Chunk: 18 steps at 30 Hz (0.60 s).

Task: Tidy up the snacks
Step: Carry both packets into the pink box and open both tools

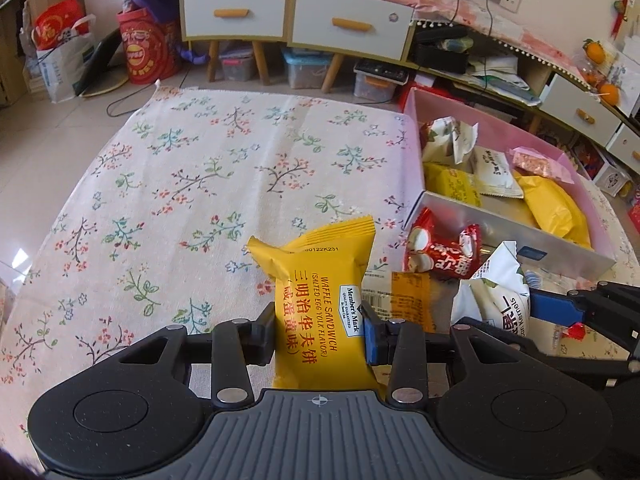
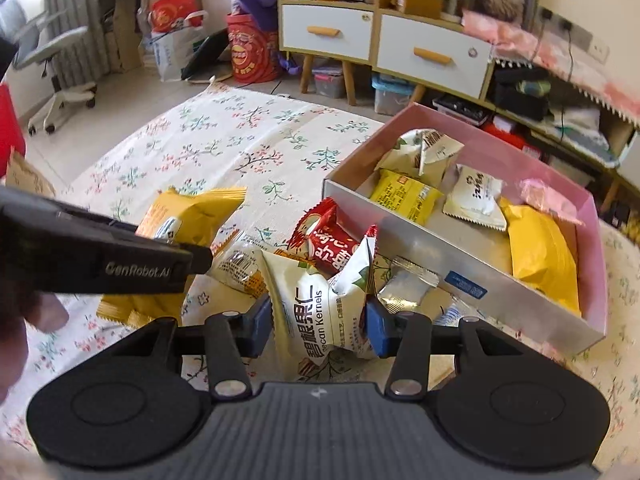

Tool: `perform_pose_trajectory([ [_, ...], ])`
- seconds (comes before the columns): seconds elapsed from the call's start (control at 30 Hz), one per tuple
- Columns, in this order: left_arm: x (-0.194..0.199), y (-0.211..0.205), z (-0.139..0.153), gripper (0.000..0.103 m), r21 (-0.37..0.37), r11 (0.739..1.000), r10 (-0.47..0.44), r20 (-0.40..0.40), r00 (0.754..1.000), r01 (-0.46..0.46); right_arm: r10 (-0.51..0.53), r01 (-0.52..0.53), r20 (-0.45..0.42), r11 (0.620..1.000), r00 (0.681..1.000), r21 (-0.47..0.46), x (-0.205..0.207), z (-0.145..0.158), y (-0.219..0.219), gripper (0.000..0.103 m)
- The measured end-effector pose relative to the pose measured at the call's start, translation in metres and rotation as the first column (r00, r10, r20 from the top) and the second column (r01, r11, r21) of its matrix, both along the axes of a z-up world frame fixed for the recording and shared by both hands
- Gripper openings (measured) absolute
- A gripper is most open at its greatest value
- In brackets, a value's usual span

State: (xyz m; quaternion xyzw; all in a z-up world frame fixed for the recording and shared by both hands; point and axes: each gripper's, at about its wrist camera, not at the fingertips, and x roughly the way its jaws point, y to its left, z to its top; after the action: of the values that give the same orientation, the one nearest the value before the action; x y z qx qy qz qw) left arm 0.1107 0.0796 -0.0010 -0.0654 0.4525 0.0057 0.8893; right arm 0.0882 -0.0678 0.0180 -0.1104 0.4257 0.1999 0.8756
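My left gripper (image 1: 320, 336) is shut on a yellow waffle sandwich packet (image 1: 320, 292), held upright over the floral cloth. My right gripper (image 2: 320, 320) is shut on a white pecan kernels packet (image 2: 316, 312), its pads pressing both sides. In the left wrist view that white packet (image 1: 500, 292) and the right gripper's fingers (image 1: 560, 306) show at the right. In the right wrist view the left gripper's body (image 2: 100, 256) crosses the left side in front of the yellow packet (image 2: 188, 216). A red snack packet (image 2: 328, 244) and other loose wrappers lie beside the pink box (image 2: 592, 248), which holds several packets.
A floral cloth (image 1: 180, 168) covers the table. The pink box (image 1: 412, 96) sits at the right. White drawer cabinets (image 1: 280, 16), storage bins and red bags stand beyond the table. A person's hand (image 2: 44, 312) shows at the left edge.
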Motion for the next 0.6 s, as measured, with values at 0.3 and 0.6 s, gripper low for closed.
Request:
perform_pose_trajectory([
  [0.3,-0.006,-0.006,0.014,0.037,-0.016,0.998,-0.057,0.066,0.996,0.058,-0.055,0.060,-0.049,0.991,0.997,0.123,0.004,0.012,-0.024,0.043],
  [0.6,-0.007,-0.019,0.029,0.037,-0.016,0.995,-0.096,0.122,0.988,0.098,-0.088,0.083,0.013,0.977,0.996,0.195,0.000,0.036,-0.046,0.043],
])
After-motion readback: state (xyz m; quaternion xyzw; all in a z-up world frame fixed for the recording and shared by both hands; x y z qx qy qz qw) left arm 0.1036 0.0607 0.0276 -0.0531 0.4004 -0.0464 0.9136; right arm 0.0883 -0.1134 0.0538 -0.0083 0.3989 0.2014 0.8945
